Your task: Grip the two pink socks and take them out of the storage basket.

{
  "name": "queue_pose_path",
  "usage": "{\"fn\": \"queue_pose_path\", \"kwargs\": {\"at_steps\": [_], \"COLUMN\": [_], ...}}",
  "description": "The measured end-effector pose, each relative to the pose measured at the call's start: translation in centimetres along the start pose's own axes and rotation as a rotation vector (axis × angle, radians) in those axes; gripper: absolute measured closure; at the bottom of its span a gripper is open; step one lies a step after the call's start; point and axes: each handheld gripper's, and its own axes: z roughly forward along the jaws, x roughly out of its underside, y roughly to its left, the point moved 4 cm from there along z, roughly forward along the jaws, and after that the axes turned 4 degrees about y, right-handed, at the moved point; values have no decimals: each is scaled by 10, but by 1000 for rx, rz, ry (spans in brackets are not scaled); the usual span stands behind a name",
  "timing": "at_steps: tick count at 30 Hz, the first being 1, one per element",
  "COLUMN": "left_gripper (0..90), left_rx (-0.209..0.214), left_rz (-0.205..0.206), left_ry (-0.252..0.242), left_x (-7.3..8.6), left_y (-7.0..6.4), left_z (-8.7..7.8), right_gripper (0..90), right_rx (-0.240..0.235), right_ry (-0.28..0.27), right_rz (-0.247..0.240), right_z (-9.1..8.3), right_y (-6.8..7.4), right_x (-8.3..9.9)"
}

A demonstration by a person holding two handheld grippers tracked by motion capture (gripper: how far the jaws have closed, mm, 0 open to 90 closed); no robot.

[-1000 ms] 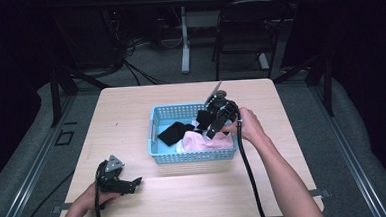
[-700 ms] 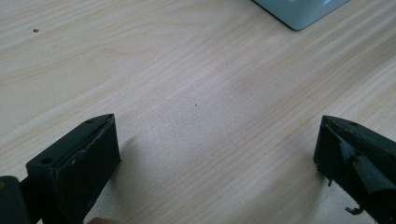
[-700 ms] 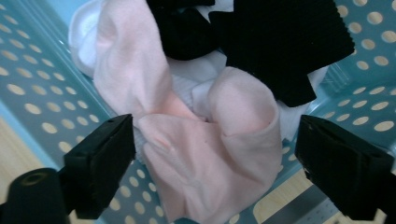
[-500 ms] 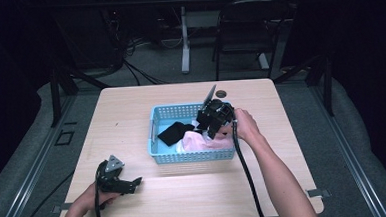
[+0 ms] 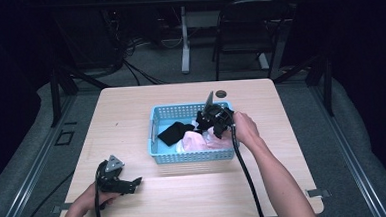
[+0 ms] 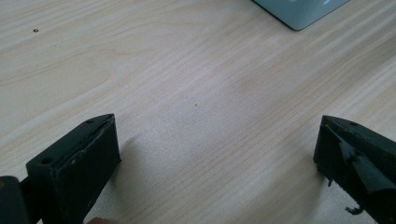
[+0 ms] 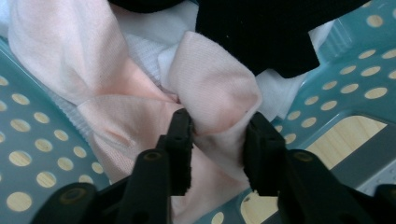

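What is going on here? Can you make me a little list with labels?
place: wooden table
basket: blue basket with holes
inside: pink cloth and black cloth
right tongs: closed on a fold of the pink cloth
left tongs: wide open, holding nothing, low over bare wood

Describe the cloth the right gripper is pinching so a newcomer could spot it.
Start at the light blue perforated basket in the middle of the wooden table. Inside lies a heap of cloths; the right gripper is shut on a fold of the pale pink cloth. Its neighbours are a black cloth and a white one.
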Motion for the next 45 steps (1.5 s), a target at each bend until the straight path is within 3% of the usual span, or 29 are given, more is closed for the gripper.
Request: {"fn": "queue_pose_path", "kwargs": {"at_steps": [3,10,21,25,31,45], "left_gripper": [1,1,1,1,1,0], "left_rx": [0,0,1,1,1,1], "left_rz": [0,0,-2,-2,-2,-2], "left_ry": [-1,0,0,0,0,-1], "left_x": [0,0,0,0,0,0], "left_y": [0,0,0,0,0,0], "left_z": [0,0,0,0,0,0], "right_gripper": [773,788,795,795,796,795], "right_rx": [-3,-39,-55,-56,-63,-64], "right_ry": [-8,-55,-124,-135,-194,-249], "right_rz": [5,19,14,24,51,54], "right_z": [0,-14,-52,-68,-95,-149], "right_y": [0,-1,0,-1,-6,-8], "right_x": [1,6,14,15,16,18]}}
